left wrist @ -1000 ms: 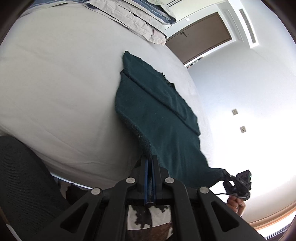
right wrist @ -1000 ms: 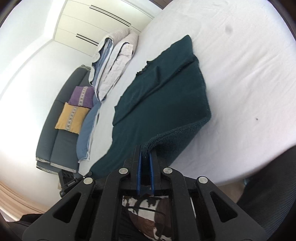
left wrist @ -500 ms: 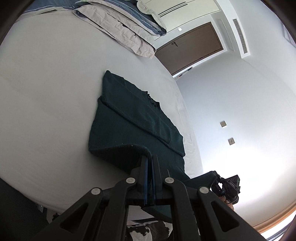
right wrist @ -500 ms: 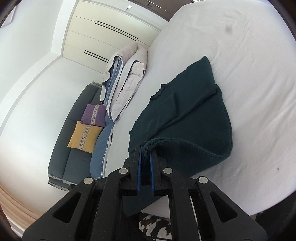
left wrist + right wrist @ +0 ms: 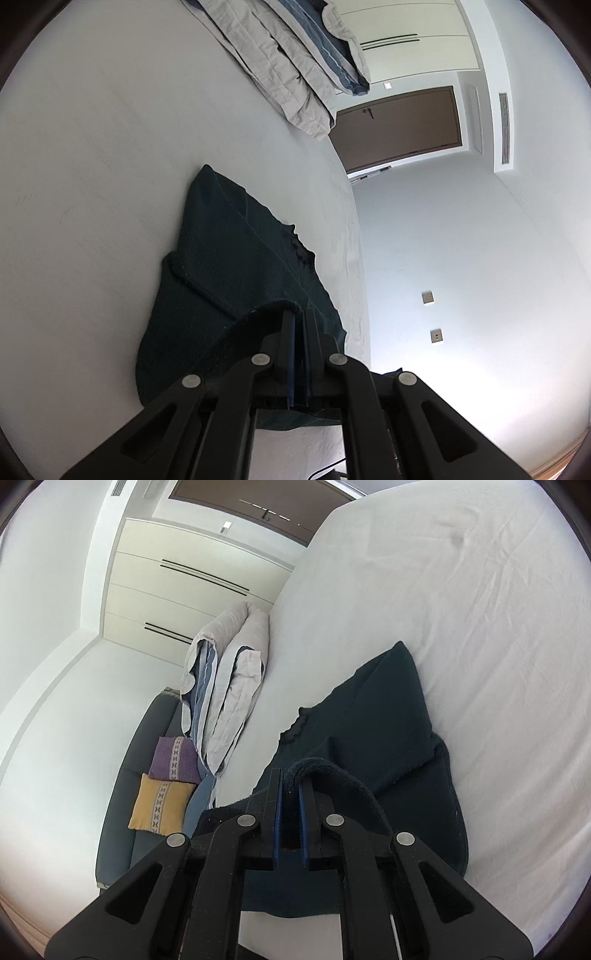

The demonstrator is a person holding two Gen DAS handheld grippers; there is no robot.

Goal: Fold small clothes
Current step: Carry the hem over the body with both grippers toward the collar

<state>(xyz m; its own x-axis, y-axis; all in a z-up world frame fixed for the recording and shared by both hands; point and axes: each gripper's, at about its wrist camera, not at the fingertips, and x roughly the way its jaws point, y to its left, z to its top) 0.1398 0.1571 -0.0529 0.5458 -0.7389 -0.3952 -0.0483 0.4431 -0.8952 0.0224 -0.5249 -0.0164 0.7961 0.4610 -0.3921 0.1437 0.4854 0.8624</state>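
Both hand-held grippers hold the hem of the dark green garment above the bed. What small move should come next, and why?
Probably carry the hem a little further toward the neckline. The left hand-held gripper and right hand-held gripper each clamp the dark green garment, and its far part, lying on the bed, is uncovered.

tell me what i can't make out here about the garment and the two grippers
- Left wrist view: the dark green garment's pinched hem, hidden behind the left gripper.
- Right wrist view: the hem's near stretch, covered by the right gripper.
- Both views: garment type, since it is folded over itself.
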